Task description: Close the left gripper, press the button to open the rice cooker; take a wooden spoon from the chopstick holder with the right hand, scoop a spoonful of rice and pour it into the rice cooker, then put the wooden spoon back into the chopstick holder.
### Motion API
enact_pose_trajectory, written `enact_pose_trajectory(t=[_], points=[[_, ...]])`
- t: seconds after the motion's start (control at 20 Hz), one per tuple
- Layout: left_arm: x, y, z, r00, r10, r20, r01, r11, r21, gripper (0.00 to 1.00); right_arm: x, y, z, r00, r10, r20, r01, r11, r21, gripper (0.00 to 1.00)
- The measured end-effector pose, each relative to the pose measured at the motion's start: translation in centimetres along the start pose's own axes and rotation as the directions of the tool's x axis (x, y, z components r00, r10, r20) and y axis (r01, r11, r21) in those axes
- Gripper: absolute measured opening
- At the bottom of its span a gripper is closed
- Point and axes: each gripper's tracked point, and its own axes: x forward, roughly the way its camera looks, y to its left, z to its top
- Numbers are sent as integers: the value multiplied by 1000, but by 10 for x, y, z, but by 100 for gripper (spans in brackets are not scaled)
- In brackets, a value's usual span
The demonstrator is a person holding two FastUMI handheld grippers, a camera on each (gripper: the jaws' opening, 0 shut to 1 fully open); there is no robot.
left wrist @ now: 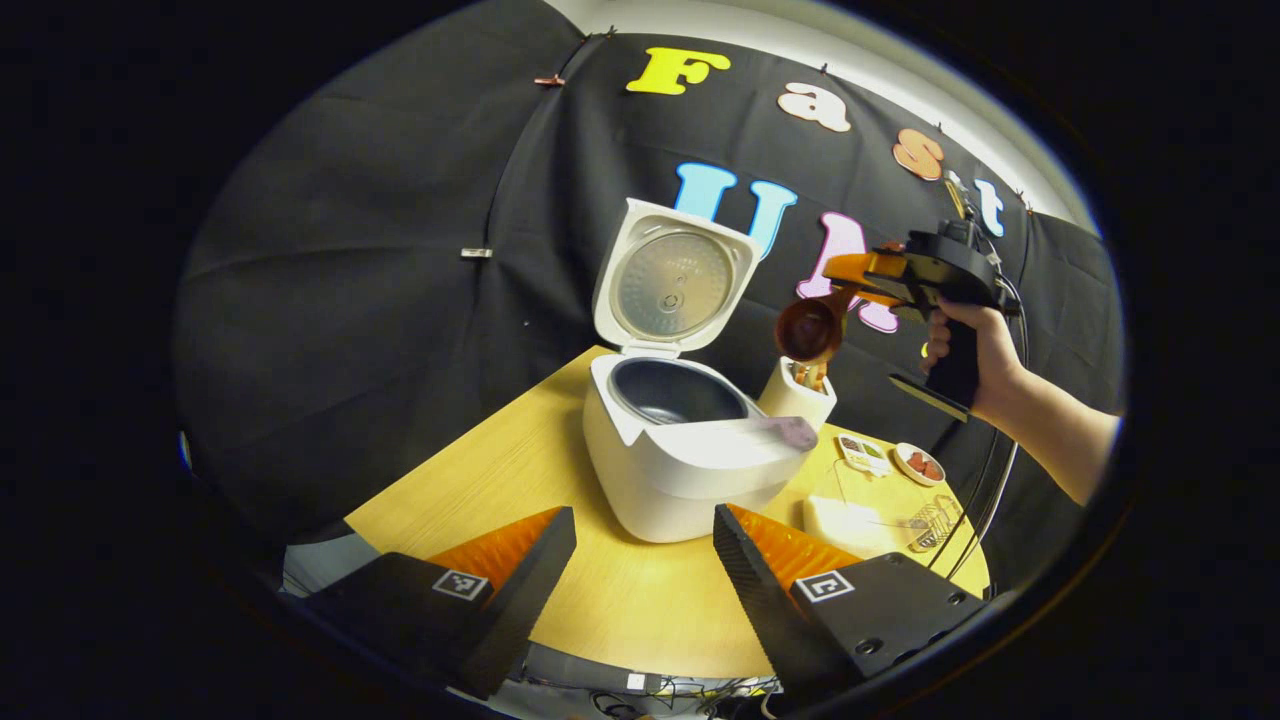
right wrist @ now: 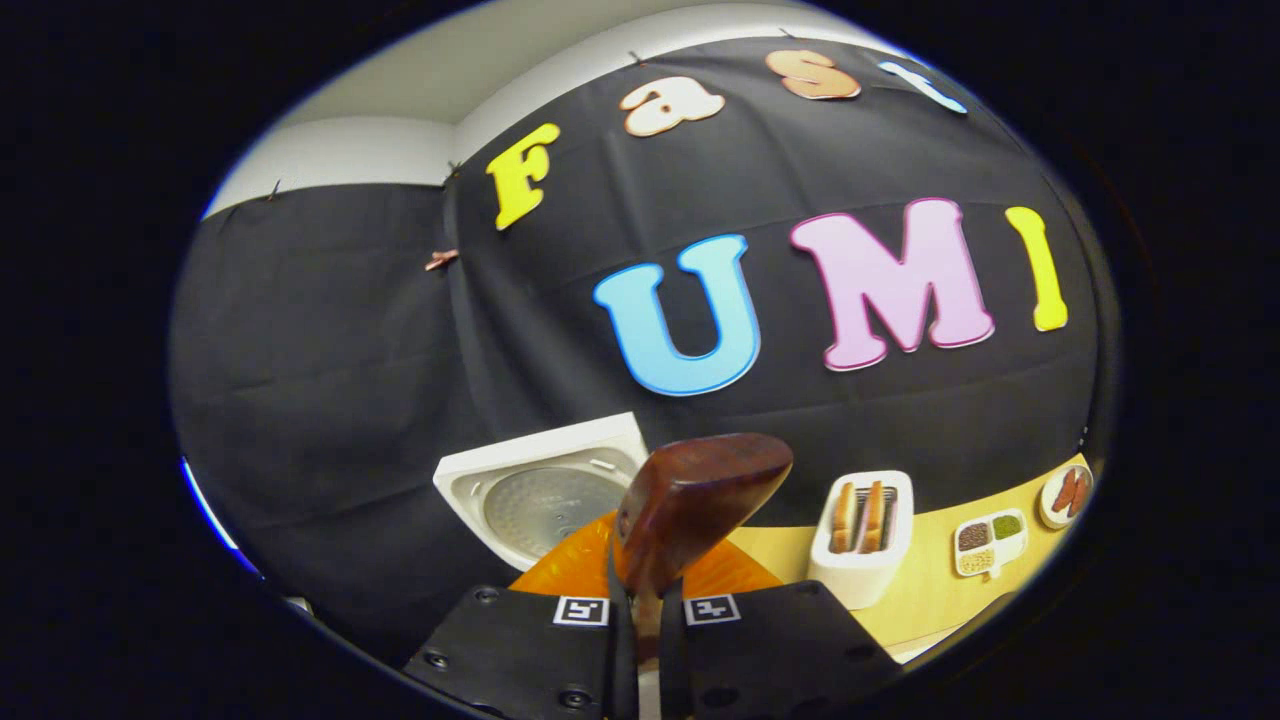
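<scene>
Wooden spoon (right wrist: 690, 505) is sitting clamped between the fingers of my right hand-held gripper (right wrist: 640, 620), raised above the chopstick holder (left wrist: 797, 392) right of frame centre. I am holding the left hand-held gripper (left wrist: 640, 560) wide and empty at lower frame. With the rice cooker (left wrist: 680, 440) standing open on the counter (left wrist: 480, 490), I judge scooping rice comes next; that calls for locating the rice, which I cannot identify with certainty.
</scene>
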Motion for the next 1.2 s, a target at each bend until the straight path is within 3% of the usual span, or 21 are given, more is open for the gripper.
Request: enact_pose_trajectory(t=[0.3,0.65,0.95,1.2], points=[[9,-49,9,996,-87,11,86,996,34,95,-93,-126,44,977,-207,56,203,977,71,13],[29,-104,22,989,-148,10,147,988,52,95,-194,-268,59,898,-435,70,424,897,126,12],[43,-138,36,993,-119,15,118,992,36,95,-242,-365,18,836,-548,-32,543,819,185,13],[50,-156,51,997,-61,39,61,998,12,96,-254,-411,-35,815,-564,-130,579,795,180,13]])
